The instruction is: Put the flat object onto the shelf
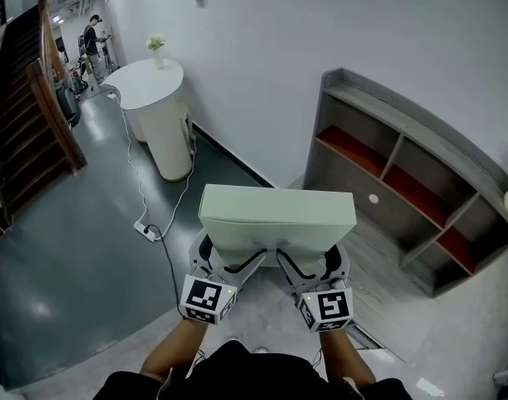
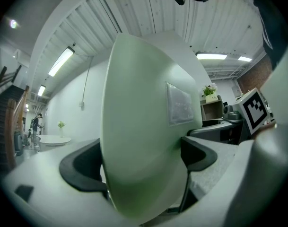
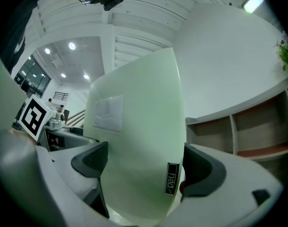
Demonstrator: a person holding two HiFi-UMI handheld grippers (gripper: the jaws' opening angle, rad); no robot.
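Note:
A flat pale-green box (image 1: 277, 220) is held level in front of me, above the floor. My left gripper (image 1: 224, 261) is shut on its near left edge, and my right gripper (image 1: 310, 262) is shut on its near right edge. In the left gripper view the pale-green box (image 2: 144, 141) fills the space between both dark pads. In the right gripper view the box (image 3: 136, 145) stands between the pads, with a small dark label on its edge. The grey shelf unit (image 1: 404, 173) with red-lined compartments stands against the wall to the right, beyond the box.
A white round counter (image 1: 158, 111) with a small plant stands at the back left. A white cable and power strip (image 1: 147, 227) lie on the dark floor. A wooden staircase (image 1: 24, 115) rises at the far left, and a person (image 1: 93, 40) stands far behind it.

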